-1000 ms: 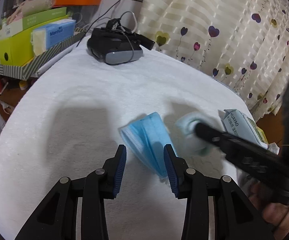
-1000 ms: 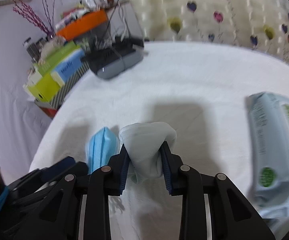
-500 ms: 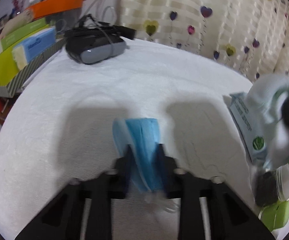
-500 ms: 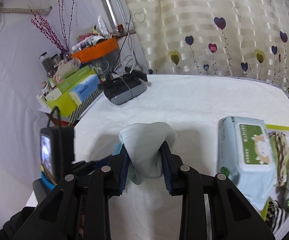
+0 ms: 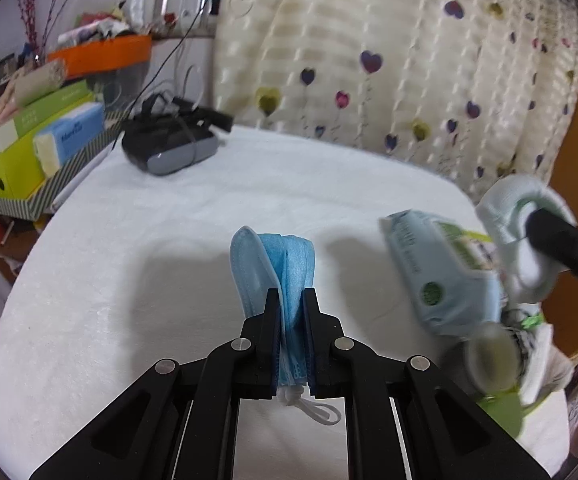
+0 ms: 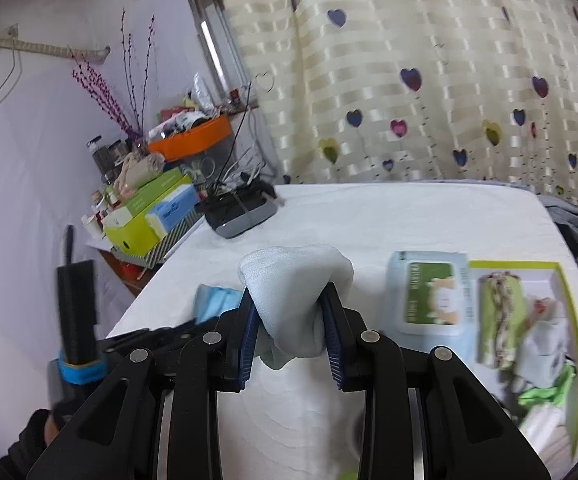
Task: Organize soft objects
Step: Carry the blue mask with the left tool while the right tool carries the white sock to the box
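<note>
A white padded bench (image 5: 161, 248) stands before a cream curtain (image 6: 429, 80) dotted with hearts, with a dark headset (image 5: 169, 148) at its far left corner and stacked boxes (image 5: 29, 140) beside it. The left claw (image 5: 292, 300) tilts downward above the bench, its jaws clamped tight on a folded blue face mask (image 5: 277, 264) that stands up between them, a white ear loop dangling below. To its right the right claw (image 6: 291, 312) slopes down too, pinching a bunched pale cloth (image 6: 295, 292) lifted clear of the surface. A pack of wipes (image 6: 429, 292) lies just beside a green-rimmed tray (image 6: 573, 320) holding more soft items at the right edge.
</note>
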A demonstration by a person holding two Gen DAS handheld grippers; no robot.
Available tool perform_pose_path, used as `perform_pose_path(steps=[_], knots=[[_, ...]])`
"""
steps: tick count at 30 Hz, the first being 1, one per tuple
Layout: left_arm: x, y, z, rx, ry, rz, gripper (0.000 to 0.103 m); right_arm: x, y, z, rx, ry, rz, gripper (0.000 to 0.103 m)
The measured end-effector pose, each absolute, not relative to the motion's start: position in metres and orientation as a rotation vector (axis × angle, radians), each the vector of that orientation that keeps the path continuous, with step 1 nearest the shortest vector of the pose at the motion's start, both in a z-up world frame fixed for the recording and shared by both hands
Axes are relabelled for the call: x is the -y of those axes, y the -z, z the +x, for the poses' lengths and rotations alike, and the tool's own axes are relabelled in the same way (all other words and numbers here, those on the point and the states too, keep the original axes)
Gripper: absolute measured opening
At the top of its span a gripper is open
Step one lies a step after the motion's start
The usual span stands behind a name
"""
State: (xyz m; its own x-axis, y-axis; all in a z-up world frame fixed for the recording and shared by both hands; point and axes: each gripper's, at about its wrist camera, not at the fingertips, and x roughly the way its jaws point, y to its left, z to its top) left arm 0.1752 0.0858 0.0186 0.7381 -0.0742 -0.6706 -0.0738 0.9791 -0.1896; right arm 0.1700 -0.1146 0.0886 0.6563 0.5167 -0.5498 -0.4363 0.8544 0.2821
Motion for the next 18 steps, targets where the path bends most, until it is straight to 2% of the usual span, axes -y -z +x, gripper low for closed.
perform_pose_path(steps=[18], knots=[[0.016, -0.069, 0.13, -0.644, 0.201, -0.19, 0.009, 0.241, -0.108, 0.125, -0.564, -0.421, 0.227, 0.031]])
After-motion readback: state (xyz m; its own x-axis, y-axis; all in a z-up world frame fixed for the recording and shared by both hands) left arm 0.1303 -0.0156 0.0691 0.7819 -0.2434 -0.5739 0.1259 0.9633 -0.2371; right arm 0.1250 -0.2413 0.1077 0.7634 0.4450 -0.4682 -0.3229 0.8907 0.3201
